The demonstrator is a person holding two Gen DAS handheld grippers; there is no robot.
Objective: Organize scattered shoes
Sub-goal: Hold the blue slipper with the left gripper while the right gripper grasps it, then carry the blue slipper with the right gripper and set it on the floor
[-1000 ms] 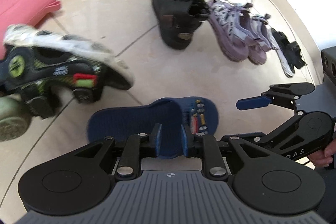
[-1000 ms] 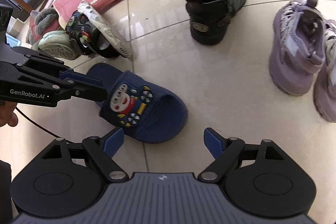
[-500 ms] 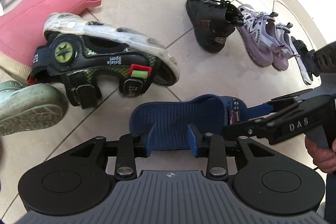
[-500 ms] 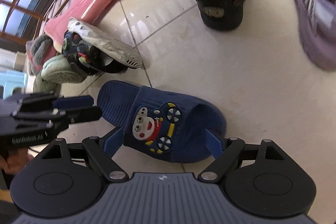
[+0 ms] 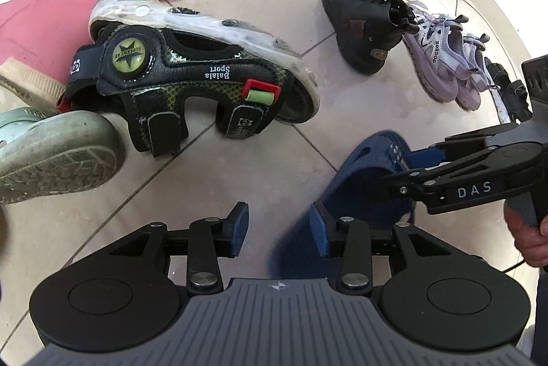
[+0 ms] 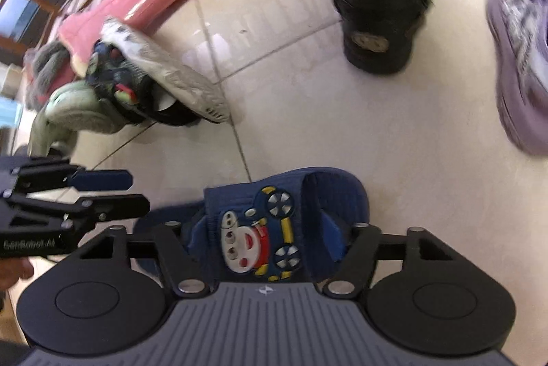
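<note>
Item: navy slipper (image 6: 274, 229) with cartoon strap, on the floor tile (image 5: 274, 85) nearest the cameras, straddled at the strap by the right gripper (image 6: 260, 239), whose fingers have just been closing and appear to press its sides. The left gripper (image 5: 277, 223), fingers just parted and empty, stands beside the heel. Risks: soft strap may squash and slip; black-and-green sandal (image 5: 191, 74) and grey-green shoe (image 5: 51, 157) lie near enough to be knocked.
</note>
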